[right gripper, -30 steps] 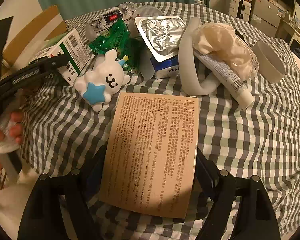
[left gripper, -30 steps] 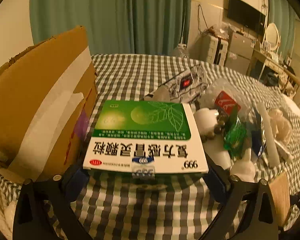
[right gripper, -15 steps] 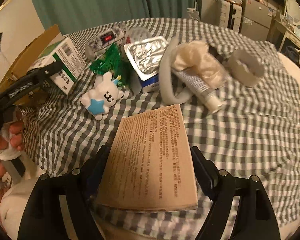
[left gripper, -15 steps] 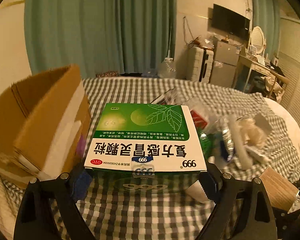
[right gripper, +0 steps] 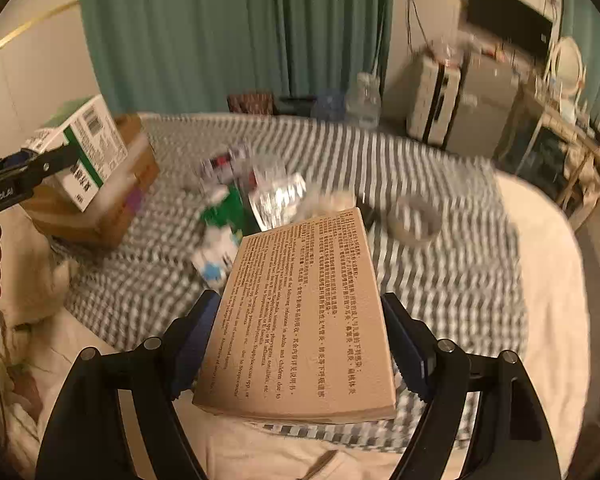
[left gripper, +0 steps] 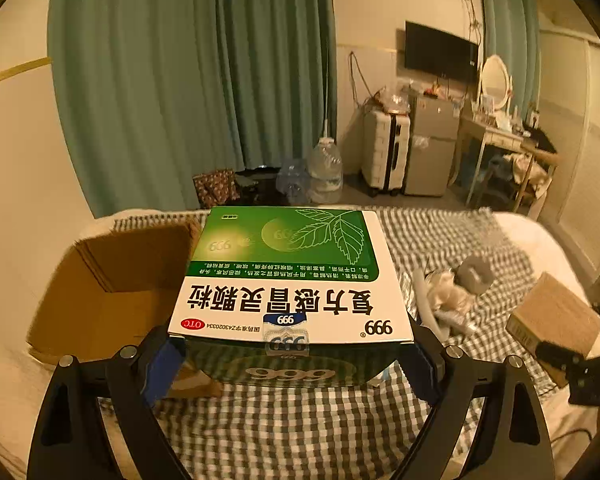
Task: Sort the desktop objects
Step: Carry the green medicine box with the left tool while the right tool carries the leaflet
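Left tool (left gripper: 290,354) clamps the green-and-white medicine carton (left gripper: 288,276)
Right tool (right gripper: 300,344) grips the tan printed cardboard box (right gripper: 304,312), above the checked bed cover (right gripper: 460,264)

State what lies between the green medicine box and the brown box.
In the left wrist view, between the green medicine box and the brown box: checked cloth, a white tube and a grey roll.

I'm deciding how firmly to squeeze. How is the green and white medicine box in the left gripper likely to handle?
The green and white medicine box is probably stiff but crushable: thin printed carton with crisp, flat faces. It looks light for its size, held level in the left gripper by its side walls. Its glossy faces may slip, so moderate pressure seems wise.
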Motion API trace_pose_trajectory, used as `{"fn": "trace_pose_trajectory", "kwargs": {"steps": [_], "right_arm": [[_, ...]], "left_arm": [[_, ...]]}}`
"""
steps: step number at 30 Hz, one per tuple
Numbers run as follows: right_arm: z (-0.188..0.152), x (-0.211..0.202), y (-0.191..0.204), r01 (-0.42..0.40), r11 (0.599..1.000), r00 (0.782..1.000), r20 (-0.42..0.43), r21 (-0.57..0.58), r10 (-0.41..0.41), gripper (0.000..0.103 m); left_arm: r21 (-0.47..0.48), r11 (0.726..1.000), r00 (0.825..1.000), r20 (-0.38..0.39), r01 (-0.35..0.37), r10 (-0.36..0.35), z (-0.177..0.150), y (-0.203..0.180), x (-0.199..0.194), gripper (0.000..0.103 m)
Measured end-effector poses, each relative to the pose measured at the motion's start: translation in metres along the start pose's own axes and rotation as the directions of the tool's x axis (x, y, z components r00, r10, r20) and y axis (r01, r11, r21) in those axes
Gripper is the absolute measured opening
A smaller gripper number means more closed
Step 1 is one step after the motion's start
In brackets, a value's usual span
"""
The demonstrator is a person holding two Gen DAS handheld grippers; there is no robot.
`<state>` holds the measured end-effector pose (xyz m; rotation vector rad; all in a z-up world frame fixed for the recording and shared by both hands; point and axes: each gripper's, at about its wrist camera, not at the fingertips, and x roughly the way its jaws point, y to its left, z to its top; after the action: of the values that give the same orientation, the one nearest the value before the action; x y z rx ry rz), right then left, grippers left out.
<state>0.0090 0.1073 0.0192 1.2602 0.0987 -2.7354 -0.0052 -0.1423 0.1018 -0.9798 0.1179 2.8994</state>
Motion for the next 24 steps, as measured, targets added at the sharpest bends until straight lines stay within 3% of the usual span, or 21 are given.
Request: {"fn": "trace_pose_trajectory", "kwargs": {"steps": [6,10,16,20,24], "right_arm": [[0.046,-0.046,0.030,-0.018,0.995,0.996,0.081,-0.096,0.026,0.080],[0.070,-0.061,0.063,-0.051,0.986,0.993,0.100,-0.162,0.067,0.080],[0.103,-0.061,0.121,-0.181,0.963,0.979,0.057,-0.200,0.196,0.080],[0.129,-0.052,0.174,-0.260,0.928,0.960,0.033,-0.265,0.279,0.080],[0.152,-0.035,0.210,-0.339,0.905,0.937,-0.006,-0.257,0.349,0.080]], "left_arm": [[0.015,0.998,0.998,0.034,-0.060,0.059,0.030,0.032,-0.040,0.093],[-0.037,0.997,0.997,0.042,-0.061,0.063,0.038,0.069,-0.054,0.093],[-0.021,0.990,0.990,0.024,-0.140,0.140,0.030,0.117,-0.057,0.093],[-0.086,0.983,0.986,0.005,-0.165,0.166,0.023,0.156,-0.052,0.093],[-0.125,0.973,0.981,-0.024,-0.195,0.193,0.013,0.186,-0.034,0.093]]}}
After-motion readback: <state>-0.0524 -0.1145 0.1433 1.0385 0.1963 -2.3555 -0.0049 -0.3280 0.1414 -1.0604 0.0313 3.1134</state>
